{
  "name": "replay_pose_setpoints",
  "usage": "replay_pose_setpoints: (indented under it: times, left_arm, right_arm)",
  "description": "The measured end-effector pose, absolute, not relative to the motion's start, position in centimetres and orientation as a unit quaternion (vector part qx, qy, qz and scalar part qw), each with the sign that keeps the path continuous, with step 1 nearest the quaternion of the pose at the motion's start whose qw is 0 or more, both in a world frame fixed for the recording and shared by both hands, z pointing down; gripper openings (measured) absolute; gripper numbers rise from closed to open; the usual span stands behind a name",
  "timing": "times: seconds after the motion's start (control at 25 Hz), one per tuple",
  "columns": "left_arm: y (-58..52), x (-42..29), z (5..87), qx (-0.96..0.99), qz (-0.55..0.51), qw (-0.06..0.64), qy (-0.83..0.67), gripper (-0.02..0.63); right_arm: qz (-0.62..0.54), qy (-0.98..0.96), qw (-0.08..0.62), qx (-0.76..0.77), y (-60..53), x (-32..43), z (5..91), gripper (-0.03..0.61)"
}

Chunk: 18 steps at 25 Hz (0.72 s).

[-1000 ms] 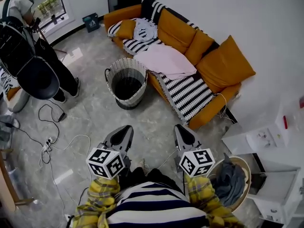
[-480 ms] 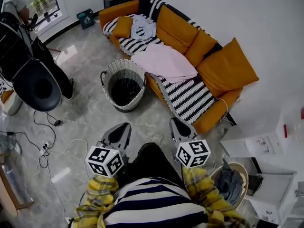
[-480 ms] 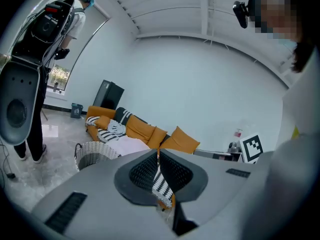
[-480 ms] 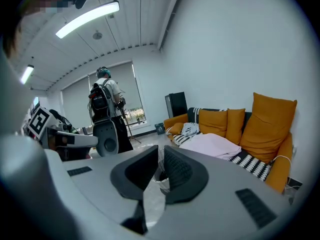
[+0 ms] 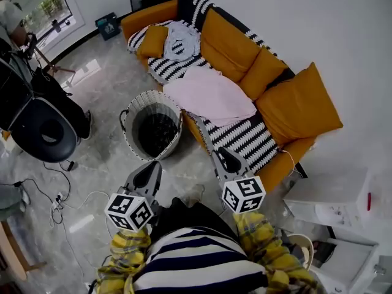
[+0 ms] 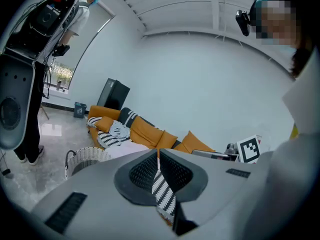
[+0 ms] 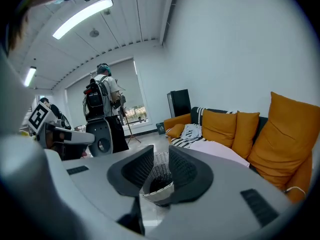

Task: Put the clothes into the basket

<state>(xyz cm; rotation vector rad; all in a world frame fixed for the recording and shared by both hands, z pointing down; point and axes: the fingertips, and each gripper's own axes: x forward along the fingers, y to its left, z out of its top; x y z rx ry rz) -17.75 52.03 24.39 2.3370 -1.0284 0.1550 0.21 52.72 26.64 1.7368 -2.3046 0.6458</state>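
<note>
Head view has the wicker basket [image 5: 130, 112] and the pink garment [image 5: 211, 97] on the orange sofa [image 5: 294, 103] nearer than a second ago, nothing gathered yet; the left tool [image 5: 150, 175] is pinched together and empty, while the right tool [image 5: 224, 160] is opening its jaws with nothing between them

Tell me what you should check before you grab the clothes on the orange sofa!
1. White woven basket upright, mouth clear: ok.
2. Pale pink cloth spread on the orange sofa, nothing on top: ok.
3. Grey-and-white striped garment at the sofa's far end, in view: ok.
4. Right gripper jaws opening, nothing between them: ok.
5. Left gripper jaws together, empty: not ok, open them first.
6. Room inside the basket: cannot tell, its inside is dark.
</note>
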Motion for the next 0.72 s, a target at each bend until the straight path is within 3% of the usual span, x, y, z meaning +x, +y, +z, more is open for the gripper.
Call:
replay_pose_setpoints:
  times: [0.72]
  left_arm:
    - [37.9, -12.7, 29.8, 0.859, 0.077, 0.324, -0.389, 0.025]
  right_arm:
    - [0.268, -0.763, 0.132, 0.573, 38.4, 5.8, 33.3, 0.107]
